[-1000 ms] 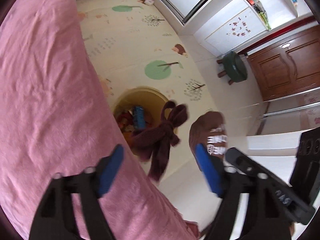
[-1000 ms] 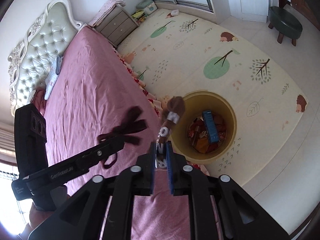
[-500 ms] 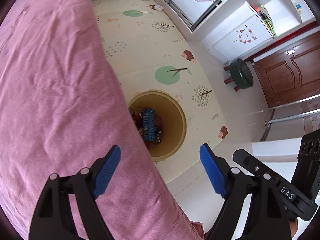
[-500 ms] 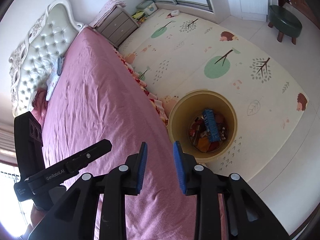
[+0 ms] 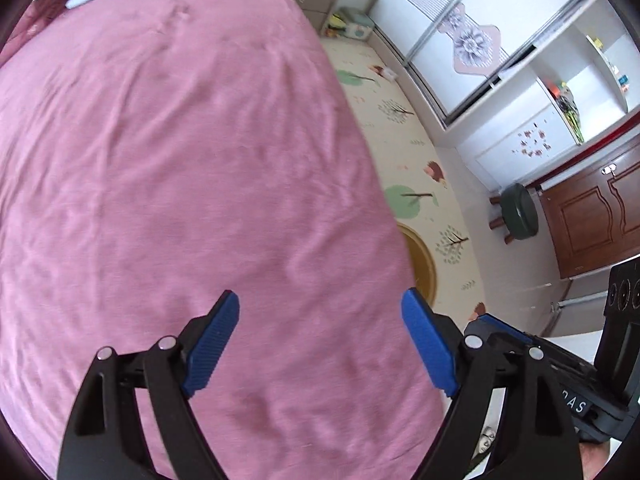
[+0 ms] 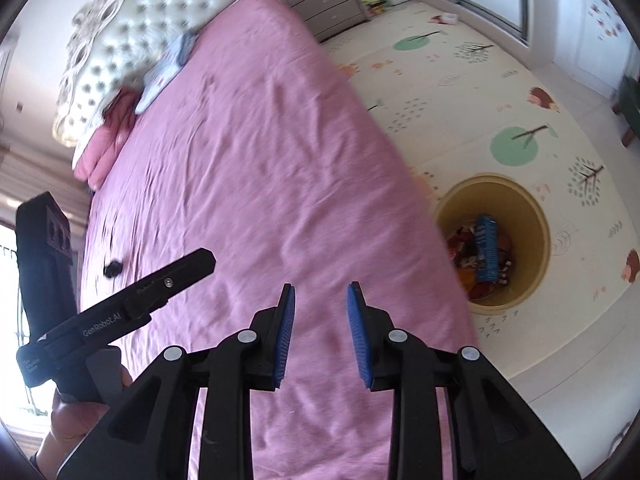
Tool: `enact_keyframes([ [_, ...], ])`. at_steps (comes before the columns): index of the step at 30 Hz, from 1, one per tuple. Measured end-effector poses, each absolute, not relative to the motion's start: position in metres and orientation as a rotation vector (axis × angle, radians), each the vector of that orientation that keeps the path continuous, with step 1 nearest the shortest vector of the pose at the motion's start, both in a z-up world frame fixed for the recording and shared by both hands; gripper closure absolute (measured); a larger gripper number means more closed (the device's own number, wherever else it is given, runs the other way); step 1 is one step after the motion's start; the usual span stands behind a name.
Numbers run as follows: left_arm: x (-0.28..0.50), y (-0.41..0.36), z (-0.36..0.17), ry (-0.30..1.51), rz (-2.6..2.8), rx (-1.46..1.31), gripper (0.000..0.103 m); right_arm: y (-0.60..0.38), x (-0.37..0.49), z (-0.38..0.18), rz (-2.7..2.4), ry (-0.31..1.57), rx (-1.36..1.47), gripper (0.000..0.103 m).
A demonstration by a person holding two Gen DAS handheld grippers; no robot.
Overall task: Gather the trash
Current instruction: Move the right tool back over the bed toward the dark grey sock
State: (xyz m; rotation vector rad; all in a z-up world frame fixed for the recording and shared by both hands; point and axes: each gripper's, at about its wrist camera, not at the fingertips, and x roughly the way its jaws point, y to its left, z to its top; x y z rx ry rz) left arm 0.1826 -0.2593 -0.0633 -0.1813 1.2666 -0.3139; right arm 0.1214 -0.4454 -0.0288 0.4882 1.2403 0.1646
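A pink bedsheet [image 6: 256, 168] is covering the bed, lying in soft wrinkles. Near the tufted headboard [image 6: 120, 40], a folded pink blanket [image 6: 108, 140] and a pale cloth [image 6: 164, 72] are resting on the sheet, and a small dark object [image 6: 113, 269] is sitting well apart from them. Beside the bed, a patterned play mat [image 6: 480, 92] is spreading over the floor, and a yellow trash bin [image 6: 536, 216] holding wrappers is standing on it.
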Motion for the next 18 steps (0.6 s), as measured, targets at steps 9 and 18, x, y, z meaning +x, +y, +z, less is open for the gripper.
enact_keyframes([
  [9, 0.157, -0.073, -0.054, 1.25, -0.14, -0.262, 0.02, -0.284, 0.134, -0.02, 0.307, 1.268, 0.425, 0.075],
  [18, 0.135, 0.097, -0.055, 1.204, 0.05, -0.367, 0.019, -0.13, 0.148, -0.025, 0.475, 1.303, 0.307, 0.075],
])
